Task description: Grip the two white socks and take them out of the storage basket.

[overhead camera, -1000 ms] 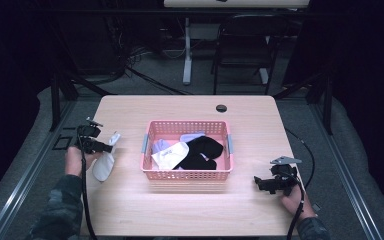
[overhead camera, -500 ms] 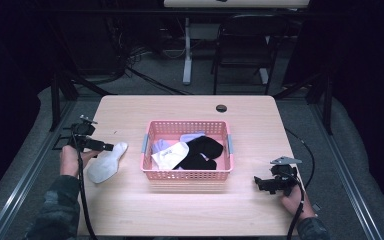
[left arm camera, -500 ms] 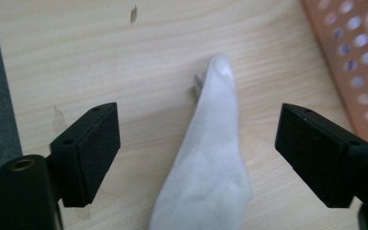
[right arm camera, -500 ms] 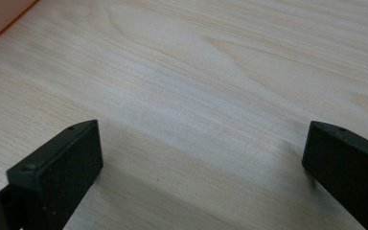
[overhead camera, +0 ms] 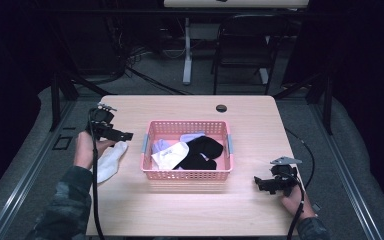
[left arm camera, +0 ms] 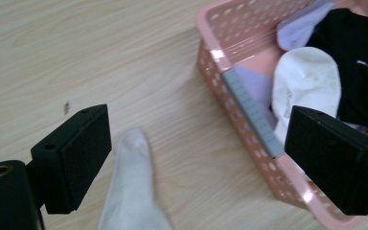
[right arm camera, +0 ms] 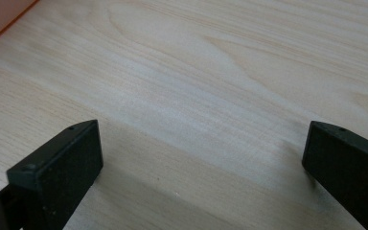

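Your left claw (overhead camera: 122,135) sits at the left of the high view, above the white sock (overhead camera: 111,160) that lies flat on the worktop (overhead camera: 190,210) just left of the pink basket (overhead camera: 187,175). Its jaws have just been opening and now stand wide. In the left gripper view the sock (left arm camera: 132,191) lies loose on the wood at the bottom of the frame, below the gap between the jaws, and neither pad presses on it.

The sock's toe end points toward the upper part of that frame, and the basket (left arm camera: 249,120) takes up the upper right, with its grey handle strip running down the near wall. Inside the basket you can see a second white sock (left arm camera: 304,81), a lavender sock (left arm camera: 302,24) and a black sock (left arm camera: 359,52) (the black one lies over the right half in the high view).

Your right claw (overhead camera: 262,184) is at the lower right of the high view, low over bare worktop, well apart from the basket. In the right gripper view its jaws stand wide, with plain wood grain (right arm camera: 196,96) between them and a sliver of the basket's rim at the upper left corner.
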`<state>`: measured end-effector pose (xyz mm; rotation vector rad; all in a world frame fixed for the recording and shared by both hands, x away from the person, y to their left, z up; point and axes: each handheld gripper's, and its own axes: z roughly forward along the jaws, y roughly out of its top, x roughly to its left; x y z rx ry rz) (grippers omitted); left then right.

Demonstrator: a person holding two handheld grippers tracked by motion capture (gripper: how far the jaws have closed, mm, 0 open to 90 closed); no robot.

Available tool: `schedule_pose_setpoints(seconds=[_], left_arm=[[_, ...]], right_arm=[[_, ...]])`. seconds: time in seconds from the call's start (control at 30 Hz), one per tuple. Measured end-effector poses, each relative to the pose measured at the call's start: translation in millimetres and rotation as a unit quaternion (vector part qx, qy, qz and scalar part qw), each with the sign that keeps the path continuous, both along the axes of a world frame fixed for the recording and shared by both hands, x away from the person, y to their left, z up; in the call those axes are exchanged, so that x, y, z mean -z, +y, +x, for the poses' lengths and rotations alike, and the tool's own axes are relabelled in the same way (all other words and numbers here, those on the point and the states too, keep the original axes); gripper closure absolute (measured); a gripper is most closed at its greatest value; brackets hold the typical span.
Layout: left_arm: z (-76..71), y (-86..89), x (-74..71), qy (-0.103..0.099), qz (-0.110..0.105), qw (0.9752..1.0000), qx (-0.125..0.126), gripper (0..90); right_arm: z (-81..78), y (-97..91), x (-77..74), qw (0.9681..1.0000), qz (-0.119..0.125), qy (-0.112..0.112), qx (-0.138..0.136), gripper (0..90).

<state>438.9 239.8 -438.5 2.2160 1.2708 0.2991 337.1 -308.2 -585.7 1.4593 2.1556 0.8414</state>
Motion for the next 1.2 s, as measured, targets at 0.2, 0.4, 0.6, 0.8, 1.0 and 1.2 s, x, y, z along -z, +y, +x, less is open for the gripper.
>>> schedule_pose_setpoints(seconds=[0.2,0.4,0.6,0.8,1.0,1.2], left_arm=[[4.1,-31.0,1.3,0.002,0.012,0.9994,0.032,5.2],[8.5,-59.2,9.1,0.018,0.014,0.9977,0.065,3.0],[11.6,-81.7,16.6,0.031,0.019,0.9946,0.098,2.5],[14.4,-101.3,28.2,0.053,0.030,0.9901,0.126,10.1],[17.9,-111.9,47.2,0.088,0.043,0.9857,0.137,25.3],[24.8,-113.4,59.4,0.116,0.064,0.9834,0.124,40.6]], right_arm=[[0.0,0.0,0.0,1.0000,0.000,0.000,0.000,0.0],[0.0,0.0,0.0,1.0000,0.000,0.000,0.000,0.0],[0.0,0.0,0.0,1.0000,0.000,0.000,0.000,0.0],[0.0,0.0,0.0,1.0000,0.000,0.000,0.000,0.0],[0.1,-0.1,-0.1,1.0000,0.000,0.000,-0.001,0.0],[0.0,0.0,0.0,1.0000,0.000,0.000,0.000,0.0]])
